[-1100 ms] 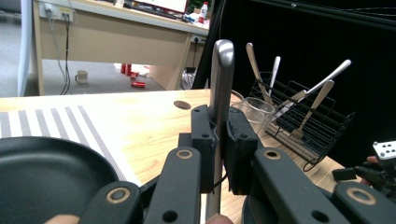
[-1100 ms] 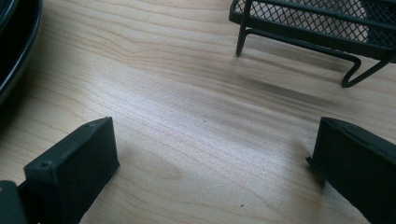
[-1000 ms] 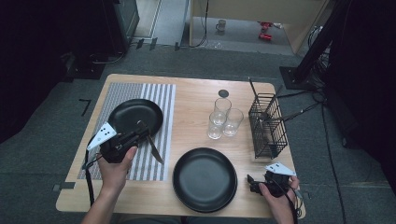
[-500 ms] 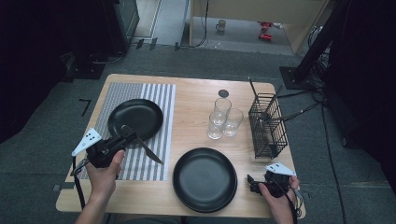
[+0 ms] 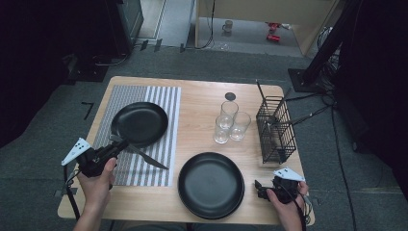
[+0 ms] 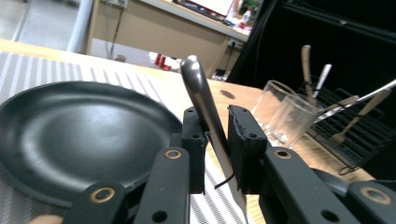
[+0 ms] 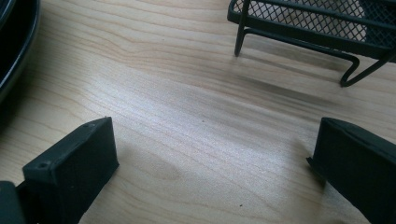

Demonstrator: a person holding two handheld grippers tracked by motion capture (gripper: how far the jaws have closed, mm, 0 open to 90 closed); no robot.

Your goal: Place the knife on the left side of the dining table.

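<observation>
A table knife [image 5: 150, 159] slants over the striped mat [image 5: 166, 103], its tip on the mat and its handle by the rim of a black plate [image 5: 139, 122]. In the left gripper view the knife [image 6: 201, 91] stands tilted between the jaws of my left gripper [image 6: 217, 114]. These jaws have just been opening. The handle leans on one jaw, with a thin gap to the other. My left gripper [image 5: 118, 143] is at the mat's left front. My right gripper [image 5: 257, 189] rests at the table's front right. Its jaws [image 7: 215, 158] are wide open over bare wood.
A second black plate [image 5: 210, 185] lies at the front centre, and its rim [image 7: 11, 51] is left of the right jaws. Three glasses [image 5: 231, 122] stand mid-table. A black wire cutlery basket [image 5: 274, 130] stands right. A small dark disc [image 5: 230, 96] lies behind the glasses.
My left hand has drawn left and lower with the knife's handle end. The blade tip has stayed on the mat, so the knife lies flatter. The right gripper has not moved.
</observation>
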